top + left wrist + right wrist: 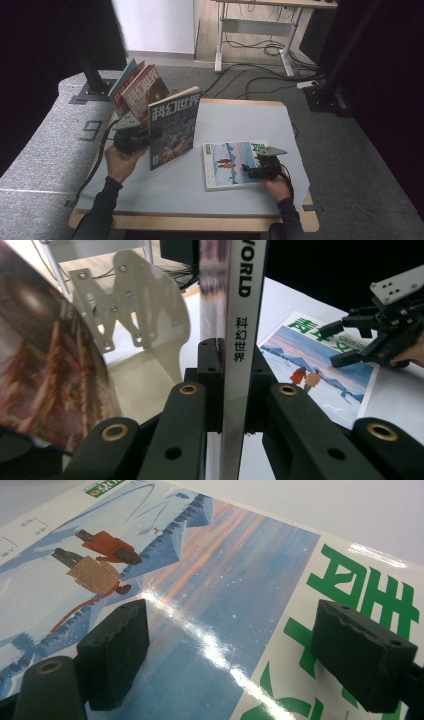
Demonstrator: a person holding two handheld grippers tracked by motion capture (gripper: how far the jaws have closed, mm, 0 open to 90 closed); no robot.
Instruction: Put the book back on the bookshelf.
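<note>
Left of frame centre, the left gripper [134,137] clamps its jaws on an upright dark science-fiction magazine [174,127]. The right gripper [261,167], jaws wide and empty, hovers over a flat blue snow-scene magazine [227,164] on the grey tabletop [235,120].

Leaning magazines [135,87] stand at the table's [240,195] far-left corner against a pale metal bookend [131,305]; a desk [260,30] stands beyond.
</note>
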